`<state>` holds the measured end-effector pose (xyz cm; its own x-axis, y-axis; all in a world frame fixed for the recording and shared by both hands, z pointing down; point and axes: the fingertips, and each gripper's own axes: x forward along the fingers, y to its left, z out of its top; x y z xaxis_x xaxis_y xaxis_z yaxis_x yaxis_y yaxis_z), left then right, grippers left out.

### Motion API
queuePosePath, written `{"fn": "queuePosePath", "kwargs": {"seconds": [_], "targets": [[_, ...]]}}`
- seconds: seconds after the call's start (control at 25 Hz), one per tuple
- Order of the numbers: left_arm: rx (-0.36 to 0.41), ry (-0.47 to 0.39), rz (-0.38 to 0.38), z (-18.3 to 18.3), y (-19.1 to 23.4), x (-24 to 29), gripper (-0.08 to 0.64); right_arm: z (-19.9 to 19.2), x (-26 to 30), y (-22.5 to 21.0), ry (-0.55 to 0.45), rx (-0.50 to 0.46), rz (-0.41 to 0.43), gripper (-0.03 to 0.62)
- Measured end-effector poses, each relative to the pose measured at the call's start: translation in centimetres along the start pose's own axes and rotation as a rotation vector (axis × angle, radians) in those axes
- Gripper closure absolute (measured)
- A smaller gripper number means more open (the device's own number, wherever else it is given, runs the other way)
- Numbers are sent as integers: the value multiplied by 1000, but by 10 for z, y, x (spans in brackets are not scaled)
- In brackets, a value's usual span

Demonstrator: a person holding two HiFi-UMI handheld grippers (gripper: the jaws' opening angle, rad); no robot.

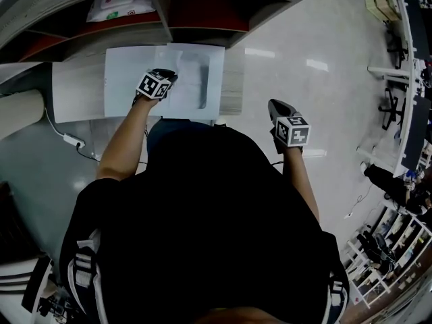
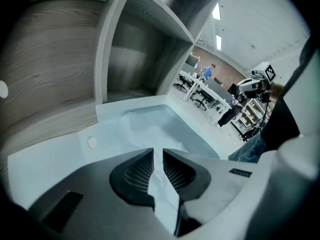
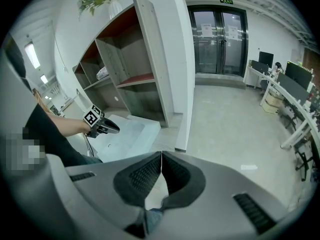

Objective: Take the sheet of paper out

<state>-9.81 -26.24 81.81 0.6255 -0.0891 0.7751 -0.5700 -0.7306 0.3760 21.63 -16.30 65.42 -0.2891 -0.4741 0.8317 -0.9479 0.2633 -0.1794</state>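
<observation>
The flat white pouch (image 1: 196, 66) lies on the low table (image 1: 74, 90) at the person's 12 o'clock, in front of the shelf unit (image 1: 202, 15). The sheet of paper seems to sit in the pouch's bluish, see-through half, though I can't make it out on its own.

The left gripper (image 1: 172, 77) rests over the middle of the pouch, its jaws drawn to a narrow slit with white showing in it. Whether they nip a thin layer or only frame the white beneath, I can't say. The right gripper (image 1: 275, 105) hangs in the air at 2 o'clock, pads pressed together on nothing.

A single sheet should be feather-light, limp and easy to crease, and the pouch looks slick. I'd take the sheet by a free edge at the pouch's mouth and draw it out flat.

The pack (image 1: 121, 5) on the shelf and the green sign (image 3: 226, 1) over the doors carry print too small to read
</observation>
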Motion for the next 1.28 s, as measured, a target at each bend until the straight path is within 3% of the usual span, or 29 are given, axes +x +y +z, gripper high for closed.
{"fn": "queuePosePath", "kwargs": {"seconds": [0.28,1.28], "targets": [[-33,57,-41,-14,1,14,505,-11,1,3,10,17,-3,578],[-47,184,-60,-29,8,52,474,-21,3,8,31,55,-12,578]]}}
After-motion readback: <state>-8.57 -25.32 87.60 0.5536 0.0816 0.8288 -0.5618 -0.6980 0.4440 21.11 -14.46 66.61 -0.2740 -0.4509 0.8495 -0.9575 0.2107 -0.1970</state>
